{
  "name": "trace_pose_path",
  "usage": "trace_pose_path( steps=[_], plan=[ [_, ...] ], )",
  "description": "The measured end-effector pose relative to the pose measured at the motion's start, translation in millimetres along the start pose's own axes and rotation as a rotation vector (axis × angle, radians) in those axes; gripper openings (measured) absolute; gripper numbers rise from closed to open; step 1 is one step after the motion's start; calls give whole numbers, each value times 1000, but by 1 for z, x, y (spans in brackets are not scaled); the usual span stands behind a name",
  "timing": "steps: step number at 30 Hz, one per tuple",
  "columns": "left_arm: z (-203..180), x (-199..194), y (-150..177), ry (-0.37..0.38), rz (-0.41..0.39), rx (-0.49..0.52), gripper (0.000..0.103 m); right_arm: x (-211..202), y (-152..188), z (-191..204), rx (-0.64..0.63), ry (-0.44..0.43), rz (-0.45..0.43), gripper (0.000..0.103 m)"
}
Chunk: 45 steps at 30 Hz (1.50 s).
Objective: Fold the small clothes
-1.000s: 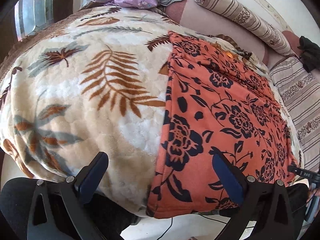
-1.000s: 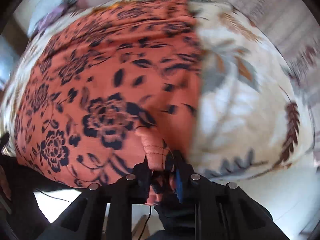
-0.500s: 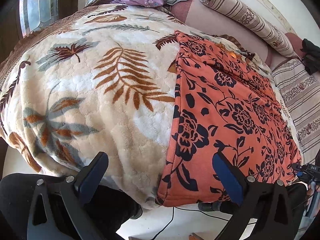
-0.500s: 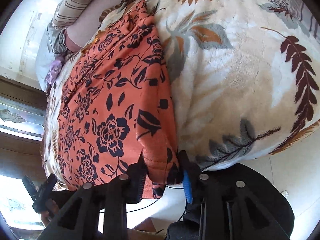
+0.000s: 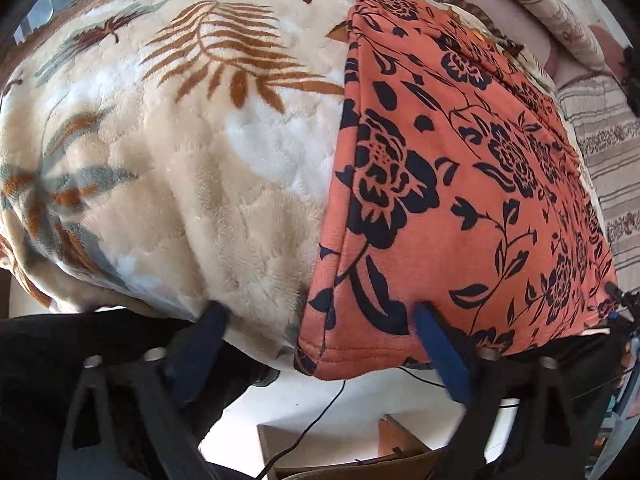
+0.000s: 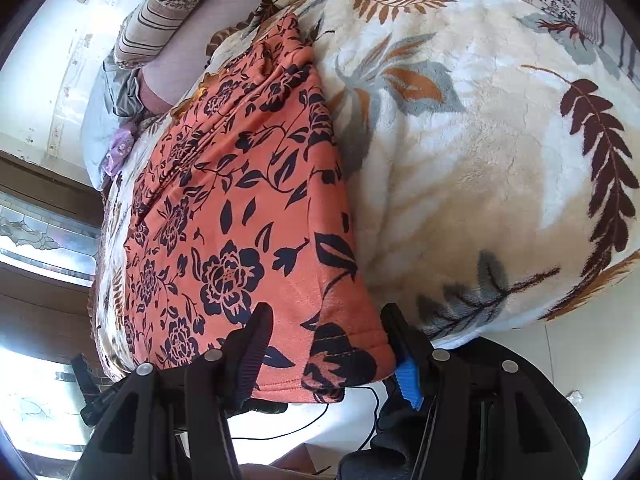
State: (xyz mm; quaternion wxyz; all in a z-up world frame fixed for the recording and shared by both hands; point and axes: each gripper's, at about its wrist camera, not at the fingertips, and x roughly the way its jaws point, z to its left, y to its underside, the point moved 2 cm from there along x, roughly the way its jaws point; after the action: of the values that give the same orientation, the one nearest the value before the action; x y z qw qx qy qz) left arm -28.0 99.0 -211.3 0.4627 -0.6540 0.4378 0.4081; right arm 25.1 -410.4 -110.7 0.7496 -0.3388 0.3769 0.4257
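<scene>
An orange garment with a dark flower print lies flat on a cream leaf-patterned blanket, its near hem hanging over the bed's edge. My left gripper straddles the garment's near left corner. Its jaws are closing but stand wide, one finger over the blanket and the other over the cloth, and neither pad presses. In the right wrist view the garment shows its near right corner between the fingers of my right gripper. Those jaws are opening and the pads stand off the cloth.
The blanket bulges high on the right. A striped bolster and crumpled clothes lie at the bed's far end. White floor with a thin black cable and a cardboard box lie below the bed edge.
My right gripper has opened and let go of the garment's near right corner, which now lies on the bed edge. My left gripper has sunk onto the near left corner and its jaws have narrowed.
</scene>
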Motion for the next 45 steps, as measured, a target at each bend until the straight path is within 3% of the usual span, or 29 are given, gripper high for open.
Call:
trace_pose_path(
  steps=[1,2,4,6,9,13,15,17,18,19,23,24,25,26,32,33,36,39,42,44,45],
  plan=[
    [2,-1,0,2,2,-8,74,0,0,0,-2,5,-1,52],
    [4,-2,0,8,2,-13,67,0,0,0,-6,15,2,40],
    [5,-10,0,16,-9,-12,32,3,1,2,-20,31,19,30],
    [3,-22,-1,32,-32,1,12,3,0,7,-50,54,26,16],
    [-1,-41,0,58,-81,-6,11,-2,-2,10,-53,44,10,12],
    [-2,-43,0,64,-105,-14,12,-8,-6,3,3,20,-22,12],
    [-1,-30,-2,51,-78,-17,16,2,-7,-2,27,18,29,16],
    [4,-21,-6,51,-57,-42,35,7,-8,2,2,37,63,19],
    [4,-20,-6,62,-47,-50,51,9,-8,4,-14,61,69,23],
    [0,-20,-4,73,-50,-53,61,12,-8,4,-18,70,77,31],
    [-9,-26,-3,57,-72,-14,61,16,-11,-1,5,55,84,33],
    [-10,-27,-2,55,-75,-3,48,16,-11,-1,4,52,82,33],
    [-11,-25,-3,27,-71,0,23,17,-12,-1,1,54,79,33],
    [-8,-24,-2,-6,-66,-3,19,17,-12,-1,-4,59,76,33],
    [-2,-40,2,28,-74,-17,17,18,-13,1,-8,63,80,33],
    [-2,-43,4,28,-79,-10,21,18,-13,0,-6,61,81,34],
    [-5,-52,6,-1,-120,-1,49,19,-13,-3,14,49,79,34],
    [-18,-70,5,17,-191,36,51,18,-14,-4,16,48,78,34],
    [-32,-78,-1,15,-266,115,73,19,-14,-4,13,49,78,35],
    [-38,-55,-14,-14,-249,121,74,19,-13,-3,15,47,77,35],
    [-35,-37,-19,-27,-187,100,73,19,-13,-3,14,47,77,35]
  ],
)
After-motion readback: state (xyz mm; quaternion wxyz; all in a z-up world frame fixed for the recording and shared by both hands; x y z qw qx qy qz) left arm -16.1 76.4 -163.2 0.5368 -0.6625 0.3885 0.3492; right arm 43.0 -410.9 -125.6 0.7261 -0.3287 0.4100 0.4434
